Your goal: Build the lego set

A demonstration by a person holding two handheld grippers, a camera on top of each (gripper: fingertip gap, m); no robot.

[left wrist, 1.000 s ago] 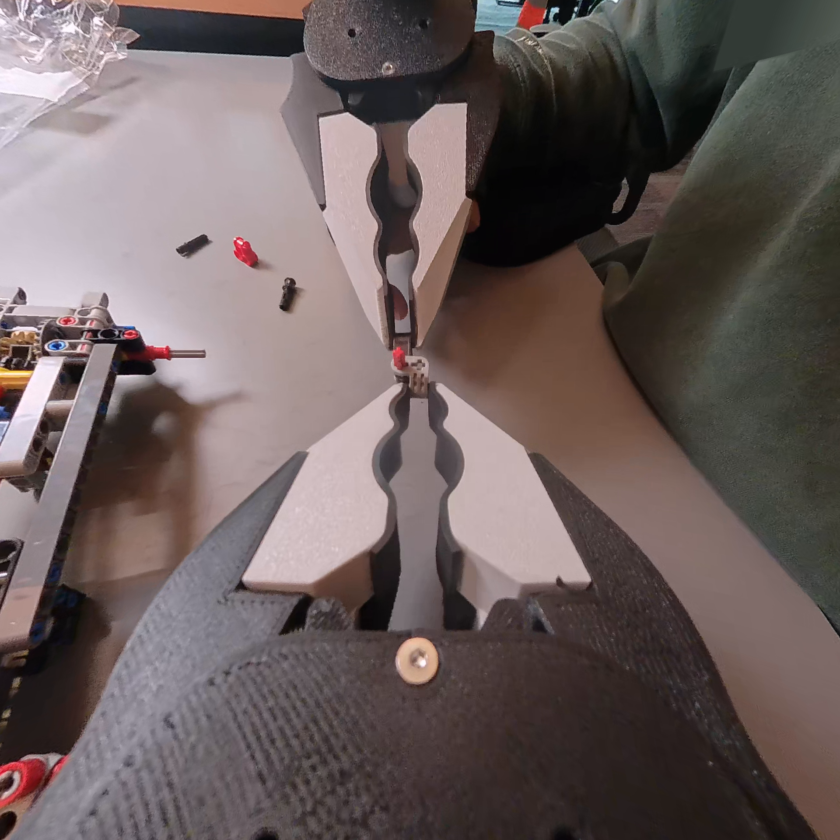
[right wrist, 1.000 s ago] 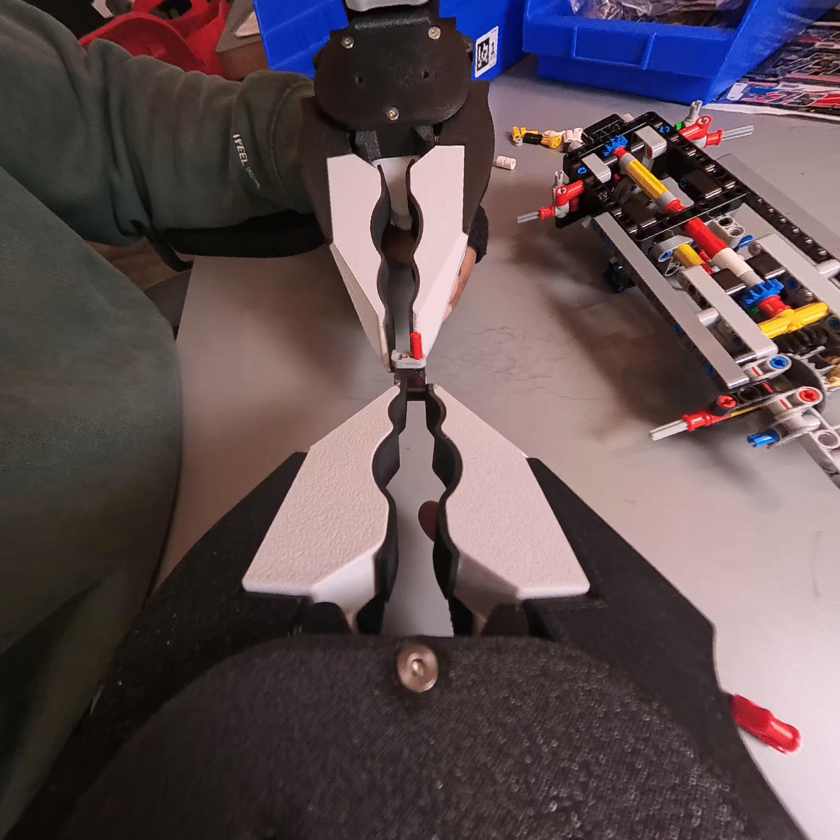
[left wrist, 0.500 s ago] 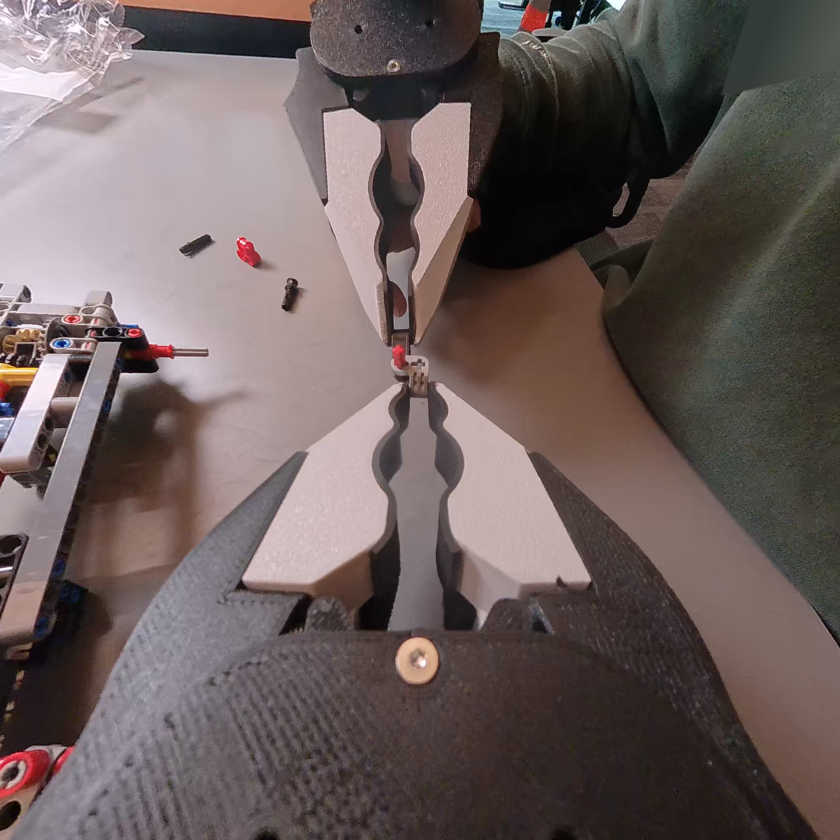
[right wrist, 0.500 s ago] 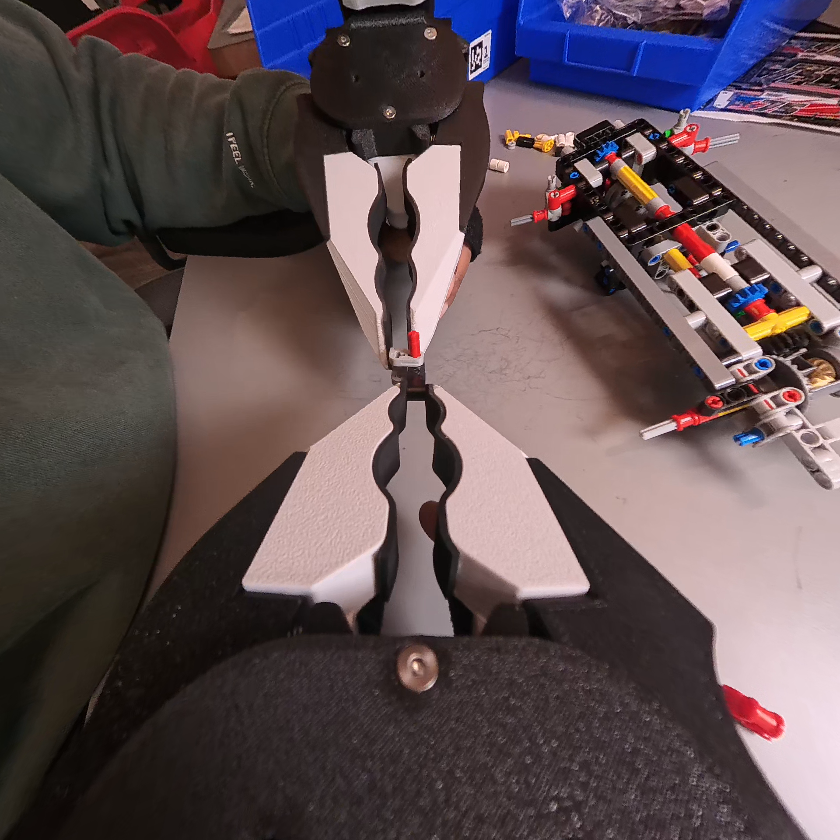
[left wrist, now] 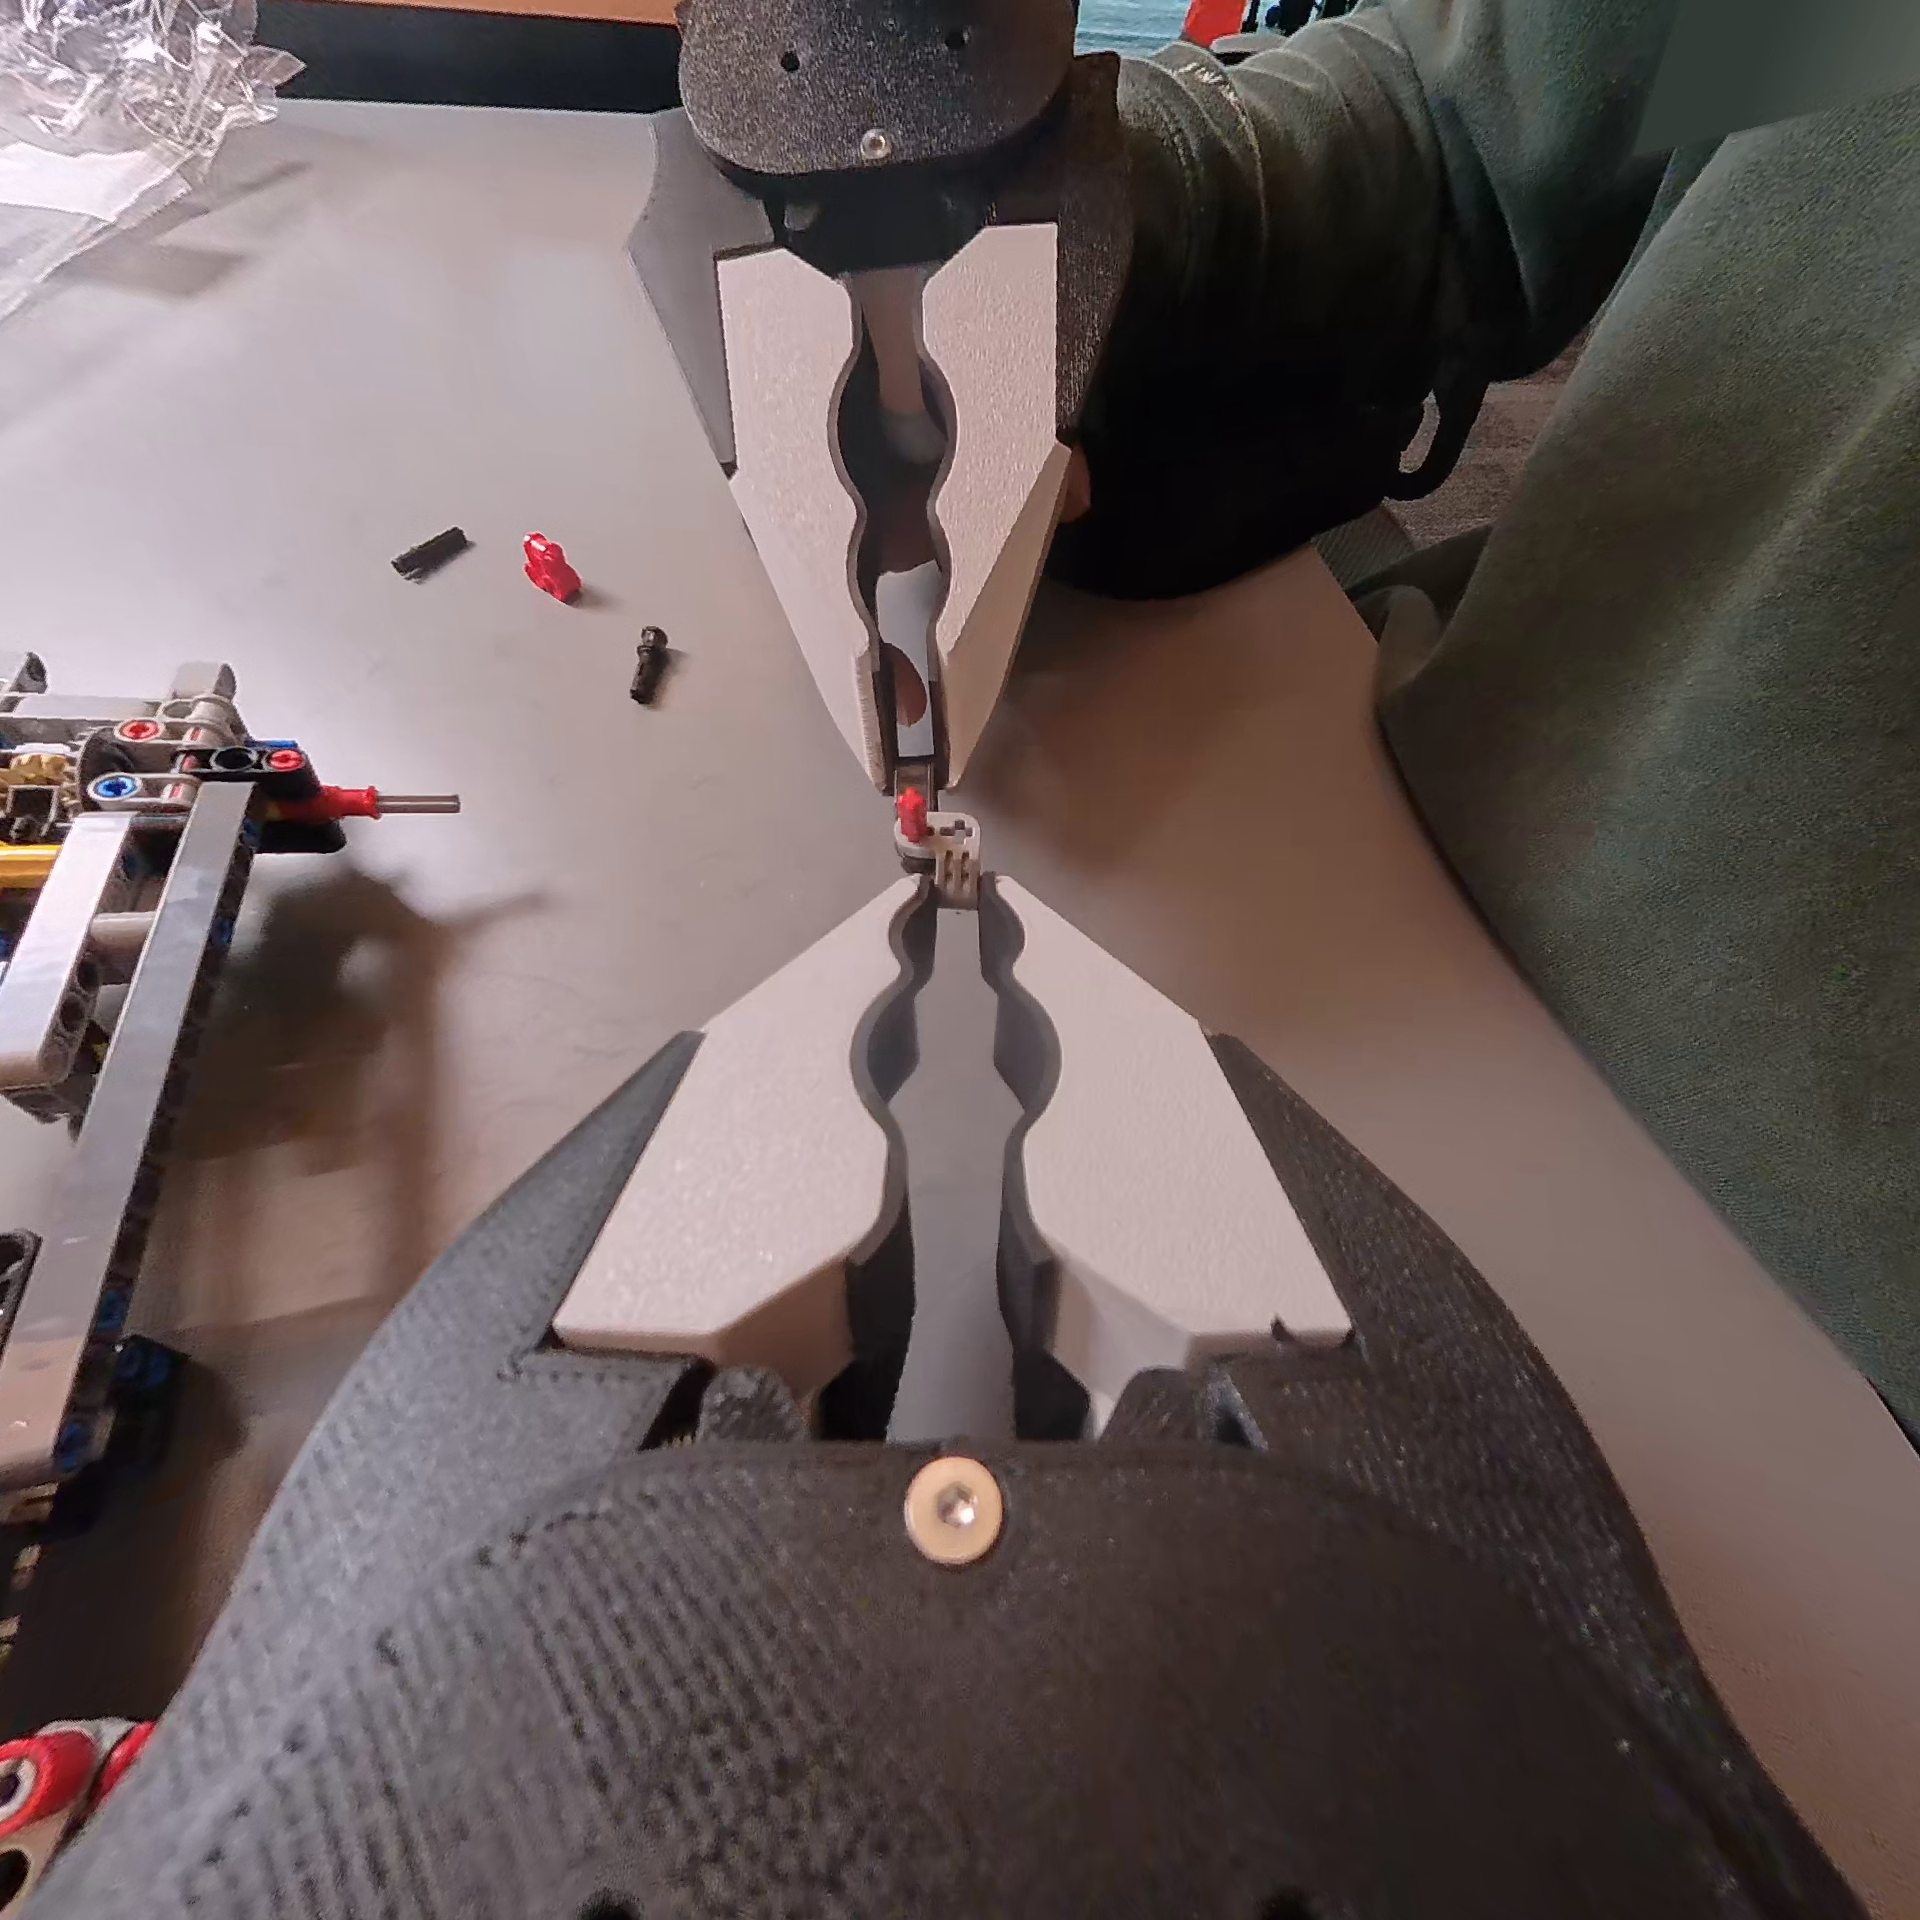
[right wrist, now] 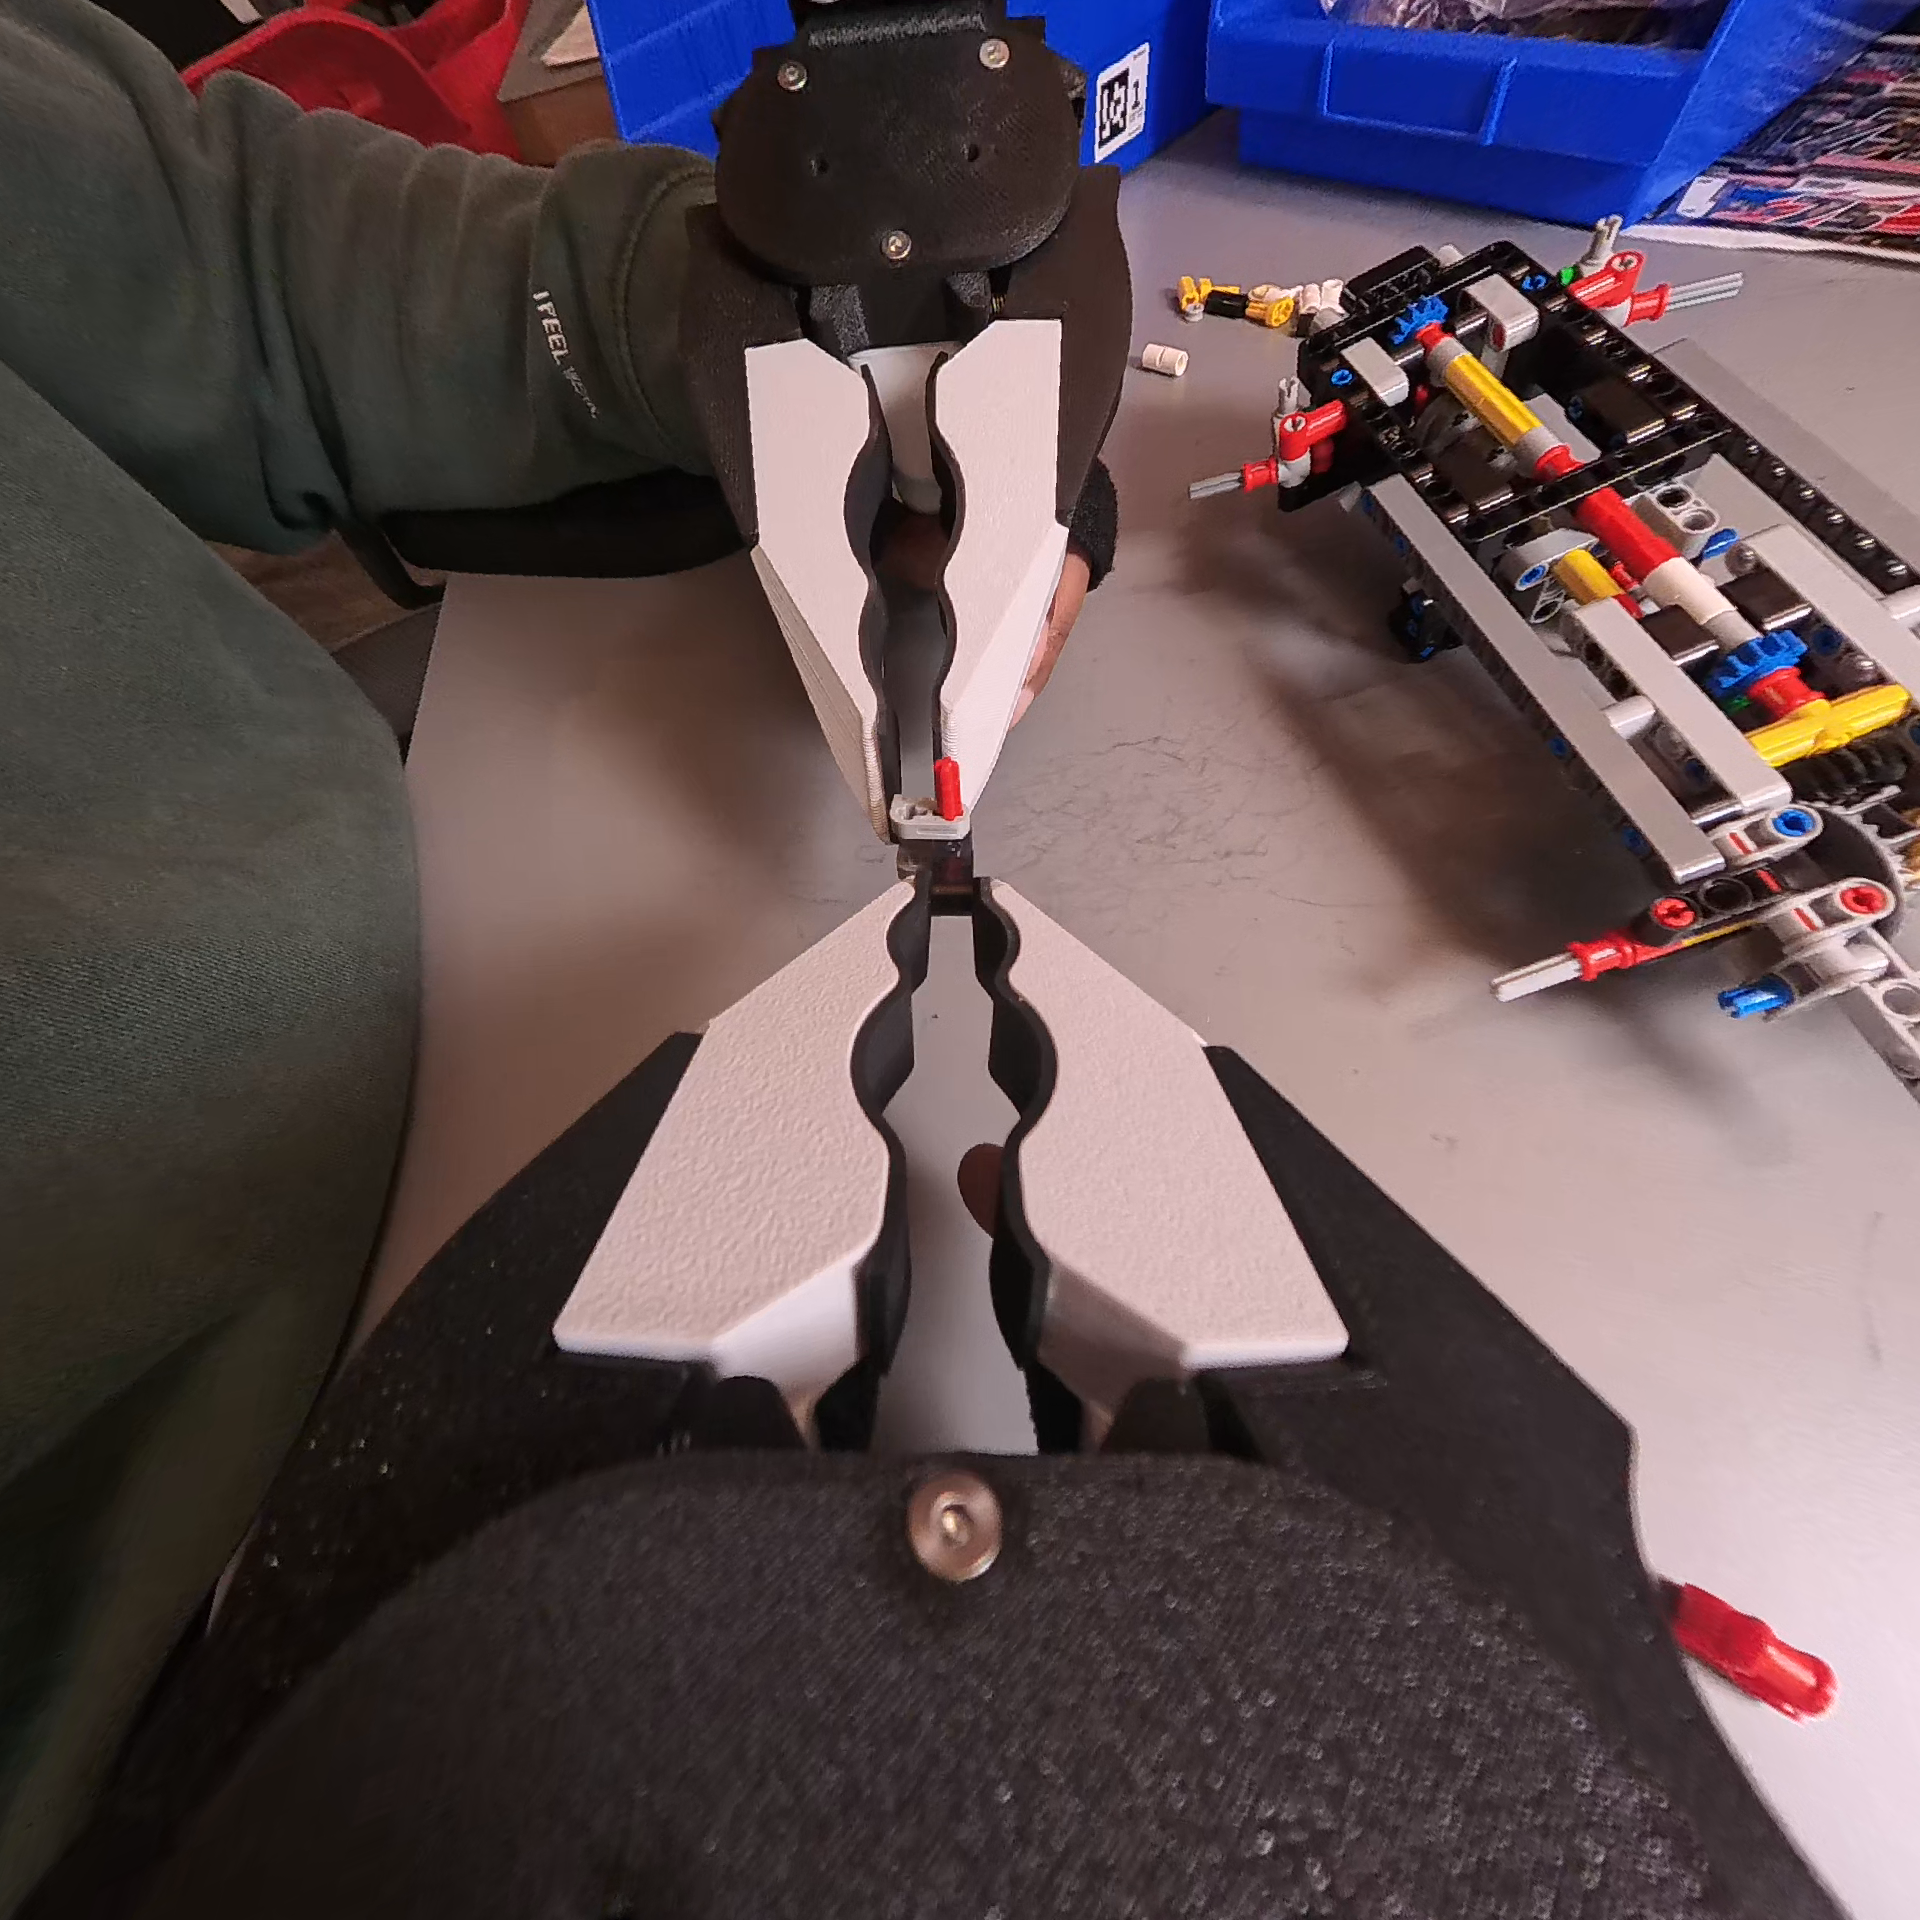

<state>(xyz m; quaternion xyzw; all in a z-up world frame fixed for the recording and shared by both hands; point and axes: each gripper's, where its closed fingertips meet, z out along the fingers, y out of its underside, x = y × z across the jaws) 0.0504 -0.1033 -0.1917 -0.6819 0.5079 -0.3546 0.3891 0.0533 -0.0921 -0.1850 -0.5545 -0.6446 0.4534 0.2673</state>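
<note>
Grey connector (left wrist: 954, 847) pinched in left tongs (left wrist: 951, 883), right tongs (right wrist: 948, 891) closed on its dark end piece.

Left wrist view: left gripper (left wrist: 956, 883) at centre, right gripper (left wrist: 914, 774) directly opposite at 12 o'clock, tips nearly meeting. Connector (left wrist: 951, 847) between the tips, with a pin (left wrist: 910, 812) on its 10 o'clock side. Chassis (left wrist: 114, 935) on table (left wrist: 520, 312) at 9 o'clock. Three loose pins (left wrist: 549, 566) at 10 to 11 o'clock, between chassis and right gripper. Plastic bag (left wrist: 114, 94) at far 10 o'clock corner. Sleeve (left wrist: 1714, 727) at 2 to 3 o'clock.

Right wrist view: chassis (right wrist: 1621, 623) at 2 o'clock, bins (right wrist: 1507, 94) behind it at 1 o'clock. Small loose parts (right wrist: 1247, 301) between bins and chassis. One loose piece (right wrist: 1756, 1662) at 4 o'clock, beside the near gripper body.
</note>
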